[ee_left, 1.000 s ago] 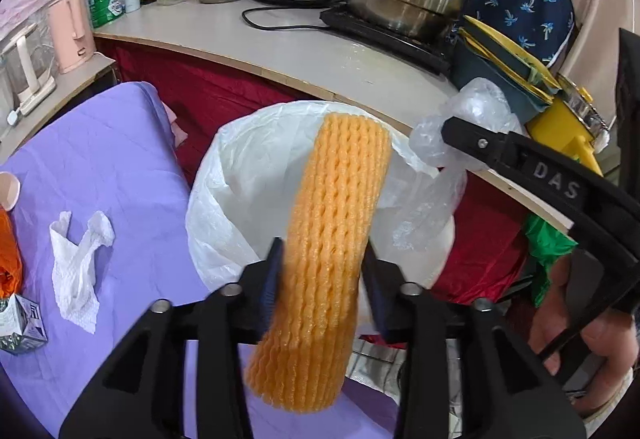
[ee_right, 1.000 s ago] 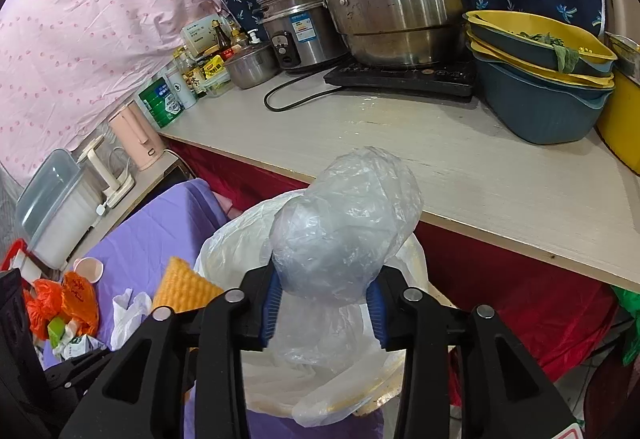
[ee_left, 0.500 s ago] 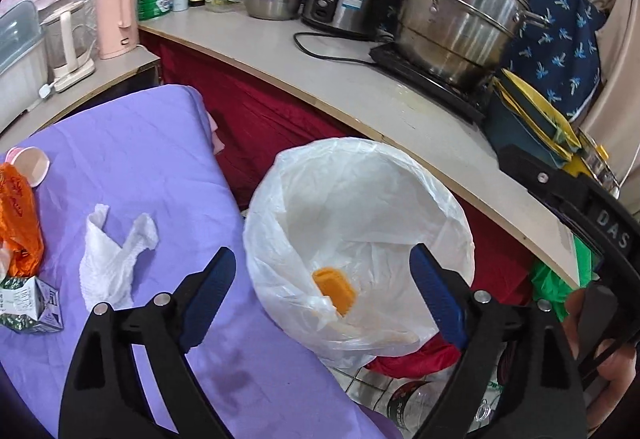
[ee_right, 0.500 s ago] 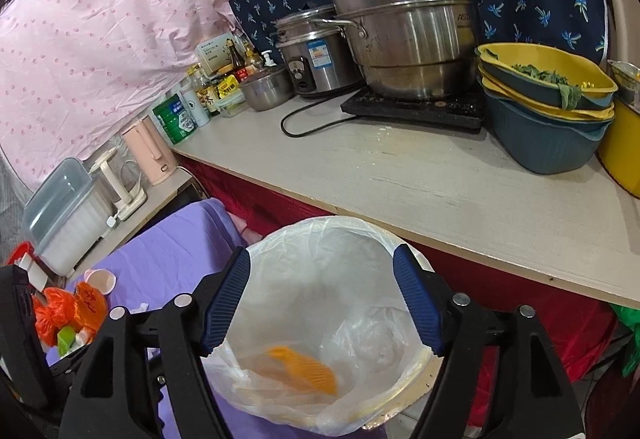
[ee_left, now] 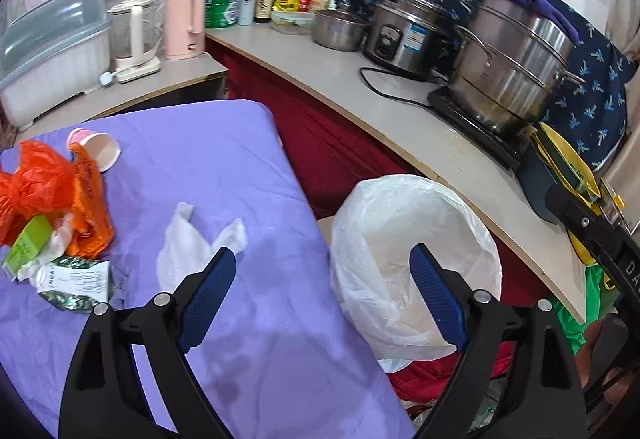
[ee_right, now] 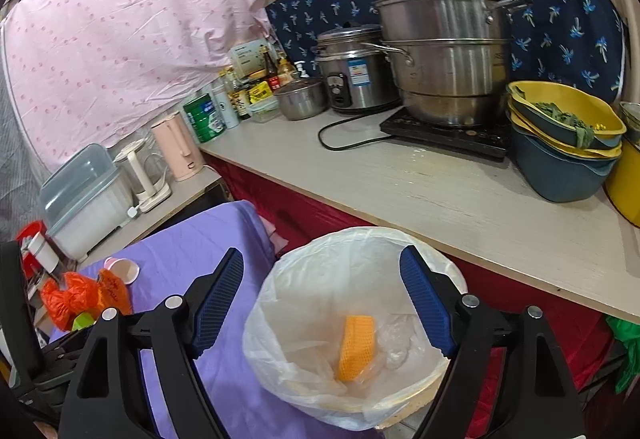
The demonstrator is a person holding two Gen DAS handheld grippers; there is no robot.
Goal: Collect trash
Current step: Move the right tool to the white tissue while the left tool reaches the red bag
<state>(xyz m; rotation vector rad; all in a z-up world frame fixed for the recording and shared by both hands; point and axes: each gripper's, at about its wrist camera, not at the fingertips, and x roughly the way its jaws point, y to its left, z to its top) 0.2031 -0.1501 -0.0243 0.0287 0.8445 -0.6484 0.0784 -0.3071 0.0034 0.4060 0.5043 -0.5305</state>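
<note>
The left gripper hung with jaws wide and empty; the right gripper had just been opening its jaws, nothing between them. The foam net lay in the bin bag, probably beside clear plastic. The tissue lay on the purple desk, left and just beyond the left jaws, nearer that downward-tilted hand.

both grippers' fingers just spread wide, nothing between
</note>
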